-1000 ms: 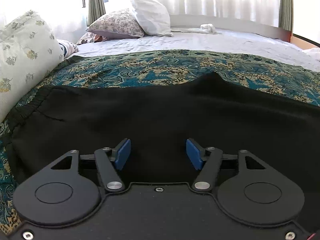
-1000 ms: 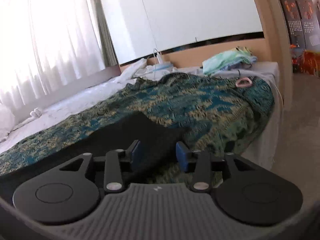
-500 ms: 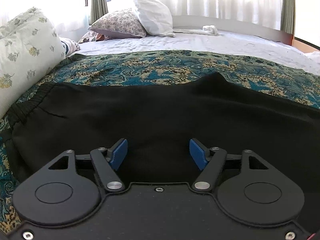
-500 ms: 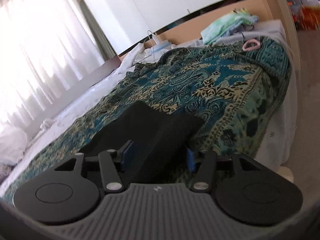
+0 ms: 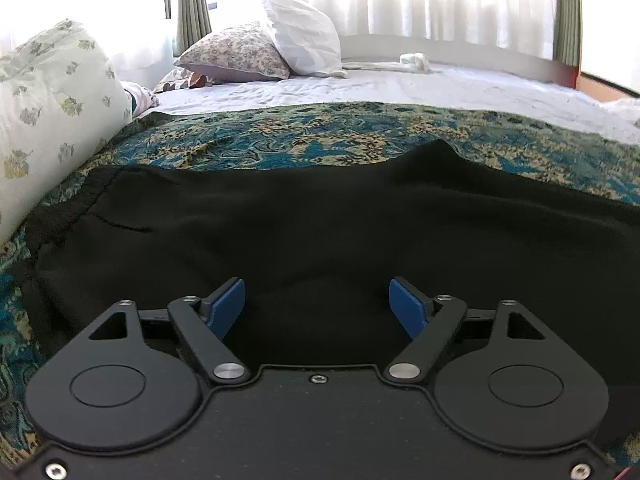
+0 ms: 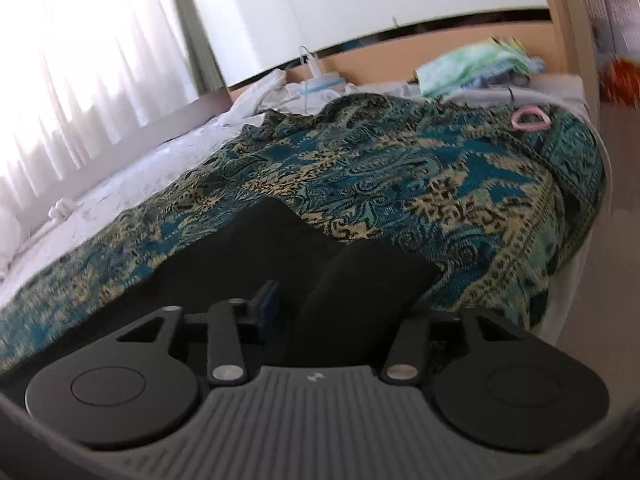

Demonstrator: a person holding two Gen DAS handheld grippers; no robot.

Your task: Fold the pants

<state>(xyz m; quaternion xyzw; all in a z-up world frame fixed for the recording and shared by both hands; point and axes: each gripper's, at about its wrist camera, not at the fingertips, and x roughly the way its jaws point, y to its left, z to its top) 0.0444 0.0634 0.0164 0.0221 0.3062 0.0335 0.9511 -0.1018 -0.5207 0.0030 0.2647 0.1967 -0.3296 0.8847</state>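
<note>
Jaws of the left gripper (image 5: 317, 306) have just been opening and stand wide above the black pants (image 5: 320, 232); the right gripper (image 6: 340, 304) jaws have been closing around a leg-end fold. Pants lie lengthwise across the patterned bedspread (image 6: 440, 184), bare bedspread beyond the cuffs.

The left hand-held gripper (image 5: 316, 306) is matte black, with two round discs low in the frame, silver pivot pins on slim link arms, bright blue pads (image 5: 228, 306) and small screws along the bottom edge. The right hand-held gripper (image 6: 336, 308) has a ribbed grey centre panel bearing a small white mark.
</note>
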